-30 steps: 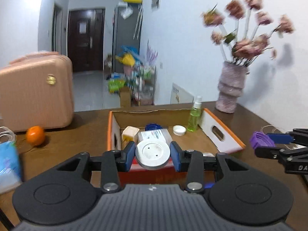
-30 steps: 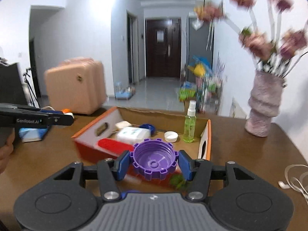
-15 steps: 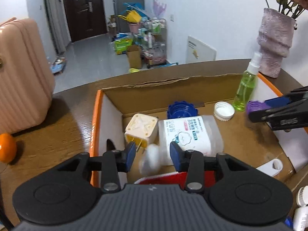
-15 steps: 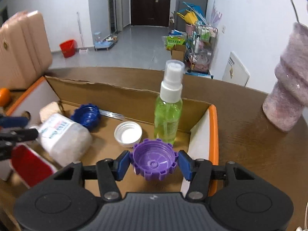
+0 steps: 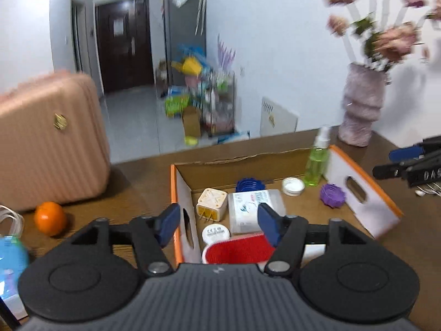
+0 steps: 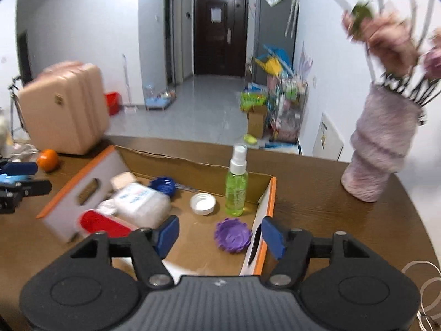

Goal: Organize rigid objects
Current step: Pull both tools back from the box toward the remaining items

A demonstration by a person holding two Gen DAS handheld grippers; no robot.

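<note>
Opening with nothing pinched, both grippers' fingers are held over the cardboard box (image 6: 193,165): left gripper (image 5: 217,222) above the white round plug (image 5: 215,232), right gripper (image 6: 220,234) above the purple cap (image 6: 233,235).

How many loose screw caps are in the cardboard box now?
3: a purple ridged cap near the right wall, a white cap beside the green spray bottle, a blue cap at the back. Others may be hidden.
</note>
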